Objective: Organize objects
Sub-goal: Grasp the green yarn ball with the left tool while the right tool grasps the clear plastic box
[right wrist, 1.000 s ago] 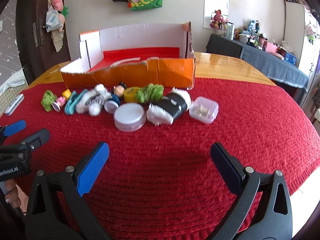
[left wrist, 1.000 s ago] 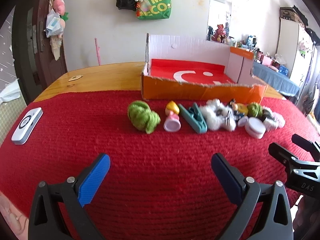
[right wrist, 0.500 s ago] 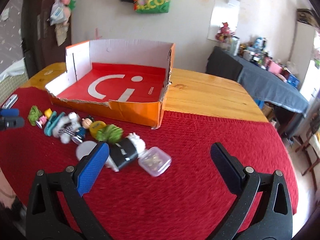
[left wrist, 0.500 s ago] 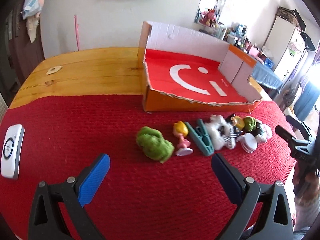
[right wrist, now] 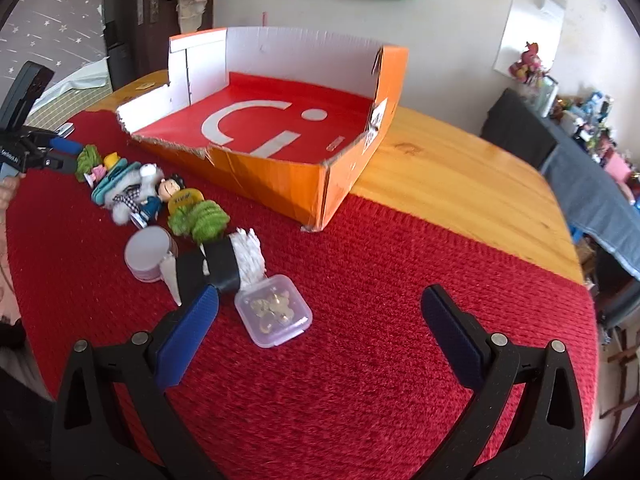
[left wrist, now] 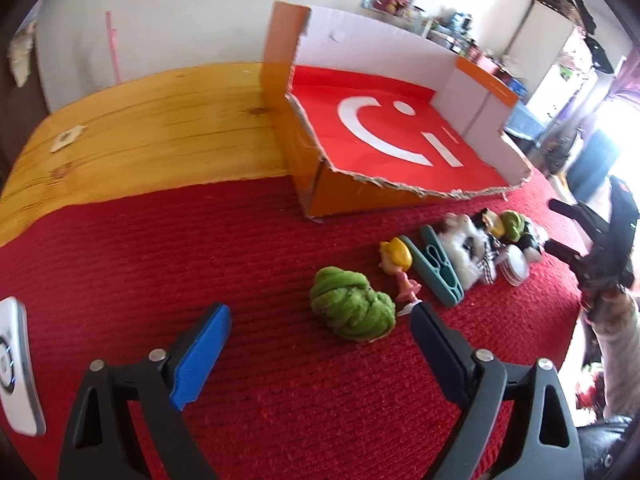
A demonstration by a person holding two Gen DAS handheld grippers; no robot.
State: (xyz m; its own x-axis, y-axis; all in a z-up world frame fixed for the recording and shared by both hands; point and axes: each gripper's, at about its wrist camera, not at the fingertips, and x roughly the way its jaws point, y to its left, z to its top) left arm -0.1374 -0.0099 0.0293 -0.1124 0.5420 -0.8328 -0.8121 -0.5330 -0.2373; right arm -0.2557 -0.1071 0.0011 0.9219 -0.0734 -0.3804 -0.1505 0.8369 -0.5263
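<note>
Hidden or cut off: the white remote is clipped by the left edge of the left wrist view; the far end of the toy row is crowded there and its small pieces cannot be told apart.
Hard to make out: the contents of the clear plastic case are seen only as small pale gold shapes.
Left gripper: the fingers are spread wide, nothing is held; the green yarn ball lies on the cloth just ahead, between the fingertips and nearer the right finger.
Right gripper: the fingers are spread wide, nothing is held; the clear plastic case lies between them, close to the left finger.
Toy row: laid on the red knitted cloth in front of the box; in the left wrist view the yarn ball is followed by the pink figurine, the teal clip and the white plush.
Right end of row: a round white tin, a second green yarn tuft and a black-and-white roll are seen touching or nearly touching.
Cardboard box: orange outside, red floor with a white mark, torn front edge; it stands across the cloth edge and the wooden counter.
Change from earlier frames: both views are now lower and closer; the yarn ball and the plastic case have come between the respective fingers, and the finger spread is unchanged.
</note>
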